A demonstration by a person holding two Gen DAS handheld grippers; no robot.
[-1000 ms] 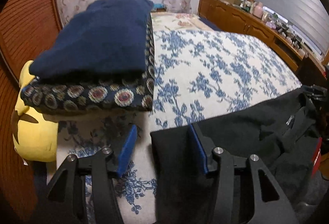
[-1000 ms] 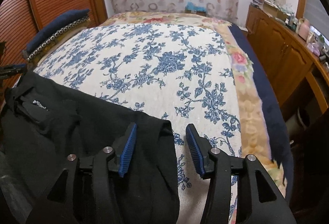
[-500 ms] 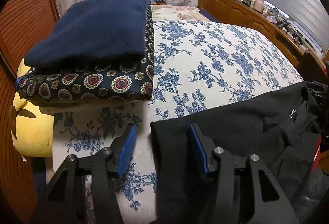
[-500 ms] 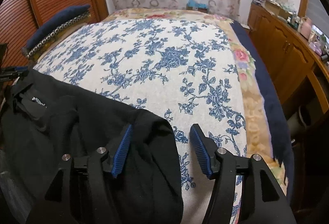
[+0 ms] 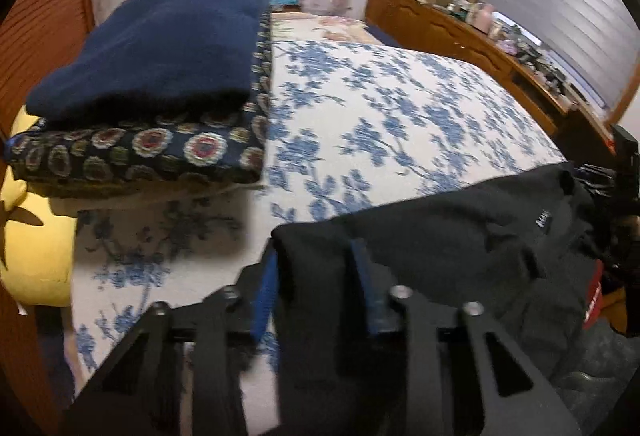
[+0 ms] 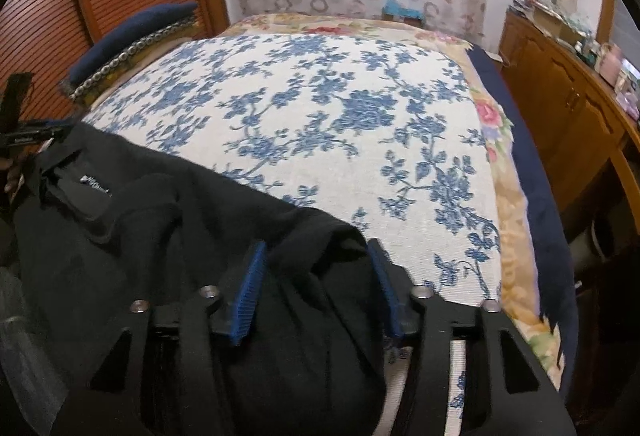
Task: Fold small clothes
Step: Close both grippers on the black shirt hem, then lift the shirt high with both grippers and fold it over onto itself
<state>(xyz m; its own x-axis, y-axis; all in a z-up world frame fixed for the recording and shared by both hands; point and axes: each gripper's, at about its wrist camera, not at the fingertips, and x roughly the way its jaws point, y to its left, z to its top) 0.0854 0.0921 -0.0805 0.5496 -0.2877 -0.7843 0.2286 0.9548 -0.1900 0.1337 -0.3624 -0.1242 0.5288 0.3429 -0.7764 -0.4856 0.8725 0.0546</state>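
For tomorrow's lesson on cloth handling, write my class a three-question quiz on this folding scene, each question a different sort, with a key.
1. True or false: both grippers grip the black garment.
2. What lies on the patterned cushion? A) navy folded cloth B) yellow towel C) book
3. What pattern does the bedspread bear?

Key
1. True: the left gripper and the right gripper have each just been closing on a corner.
2. A, the navy folded cloth.
3. Blue flowers on white.

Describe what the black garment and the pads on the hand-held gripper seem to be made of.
Black garment: soft matte knit, probably cotton jersey; it bunches in limp folds. Left hand-held gripper and right hand-held gripper pads: blue, ridged, likely rubber or plastic.
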